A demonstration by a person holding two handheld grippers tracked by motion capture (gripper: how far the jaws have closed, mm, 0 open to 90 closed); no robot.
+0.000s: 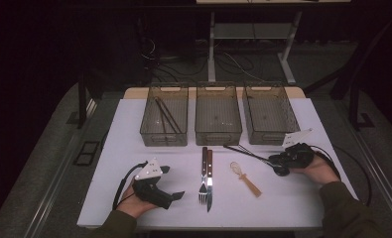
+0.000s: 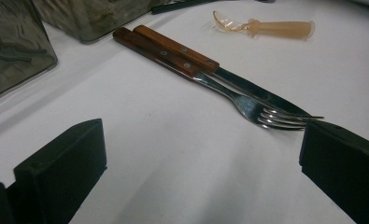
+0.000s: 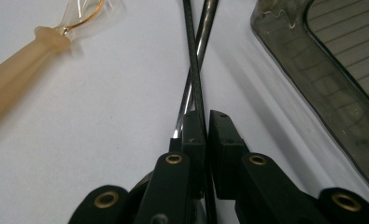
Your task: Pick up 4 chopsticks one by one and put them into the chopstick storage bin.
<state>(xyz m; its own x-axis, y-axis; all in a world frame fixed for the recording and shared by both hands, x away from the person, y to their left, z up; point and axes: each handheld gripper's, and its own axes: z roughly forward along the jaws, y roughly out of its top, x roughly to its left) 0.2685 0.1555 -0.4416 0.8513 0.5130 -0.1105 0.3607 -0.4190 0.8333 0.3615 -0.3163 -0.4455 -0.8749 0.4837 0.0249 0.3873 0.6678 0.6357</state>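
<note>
it looks like a sorting job, and most of it is left. the left bin (image 1: 163,115) has some thin dark sticks in it, and the middle bin (image 1: 218,114) and right bin (image 1: 270,113) look bare. on the white counter (image 1: 134,148), the right claw (image 3: 206,135) is pressed together, pinching a thin black tool (image 3: 195,70) beside the right bin. the left claw (image 1: 169,182) is spread wide, holding nothing, near the fork (image 2: 247,100) and knife (image 2: 210,67). a little tan spoon (image 2: 271,28) waits too.

Left claw (image 1: 172,182) gapes wide; right claw (image 1: 274,162) is clamped together.
</note>
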